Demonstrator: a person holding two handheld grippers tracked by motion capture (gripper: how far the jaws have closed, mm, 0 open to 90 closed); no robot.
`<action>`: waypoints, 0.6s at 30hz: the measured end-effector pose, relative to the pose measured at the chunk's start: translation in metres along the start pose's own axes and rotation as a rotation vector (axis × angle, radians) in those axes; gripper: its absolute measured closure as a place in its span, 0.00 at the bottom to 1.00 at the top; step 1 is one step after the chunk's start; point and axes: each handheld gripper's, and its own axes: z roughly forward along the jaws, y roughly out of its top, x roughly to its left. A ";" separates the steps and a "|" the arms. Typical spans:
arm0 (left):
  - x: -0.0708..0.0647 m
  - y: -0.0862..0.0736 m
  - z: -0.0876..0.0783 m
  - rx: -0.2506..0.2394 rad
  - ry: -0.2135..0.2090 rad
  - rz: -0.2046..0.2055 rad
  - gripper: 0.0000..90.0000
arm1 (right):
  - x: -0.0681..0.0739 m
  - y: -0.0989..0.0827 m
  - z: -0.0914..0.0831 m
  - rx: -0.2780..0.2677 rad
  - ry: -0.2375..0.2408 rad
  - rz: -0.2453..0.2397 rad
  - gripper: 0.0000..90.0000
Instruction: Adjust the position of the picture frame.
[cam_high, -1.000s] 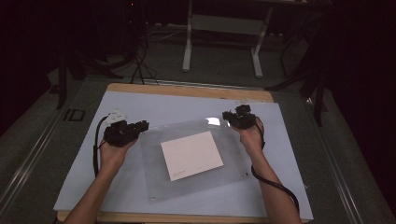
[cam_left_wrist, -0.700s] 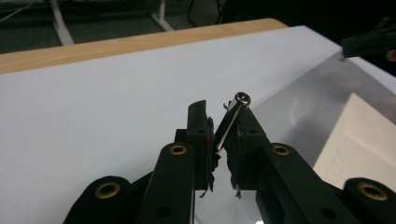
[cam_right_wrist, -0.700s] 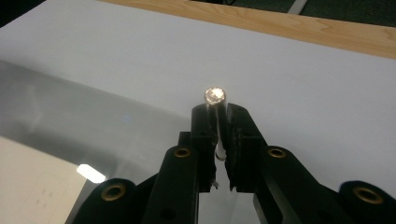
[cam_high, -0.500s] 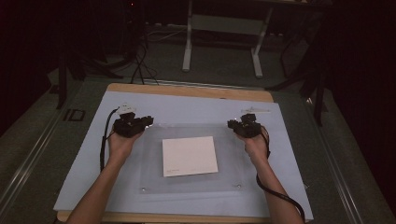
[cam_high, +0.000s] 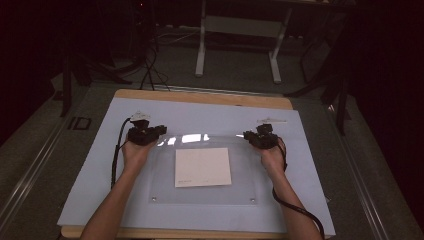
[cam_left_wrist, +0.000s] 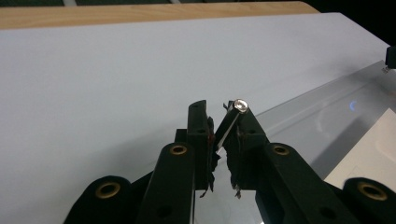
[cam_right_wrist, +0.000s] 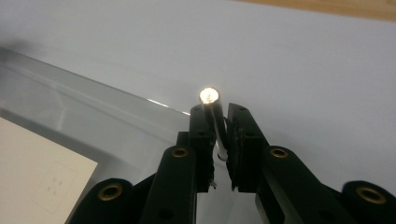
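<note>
Both grippers — left gripper, right gripper — pinch the clear sheet's far corners, jaws nearly closed, keeping it level over the paper.

The clear acrylic sheet is colourless and see-through, with a bright white glare streak along its far edge and small silver standoff screws at its corners. Under it lies a plain cream-white paper with faint grey print. The mat is pale bluish white; the counter rim is light wood. Each hand-held gripper, left and right, is black with brass-coloured rivets.
</note>
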 end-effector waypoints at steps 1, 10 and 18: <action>0.000 0.000 0.001 0.004 0.000 0.004 0.90 | -0.001 -0.001 0.002 0.000 0.001 0.006 0.90; 0.001 -0.005 0.016 0.043 0.015 0.010 0.91 | -0.006 -0.012 0.010 0.024 -0.015 0.021 0.91; 0.001 -0.008 0.018 0.037 0.015 0.006 0.91 | -0.008 -0.018 0.014 0.020 -0.007 0.033 0.91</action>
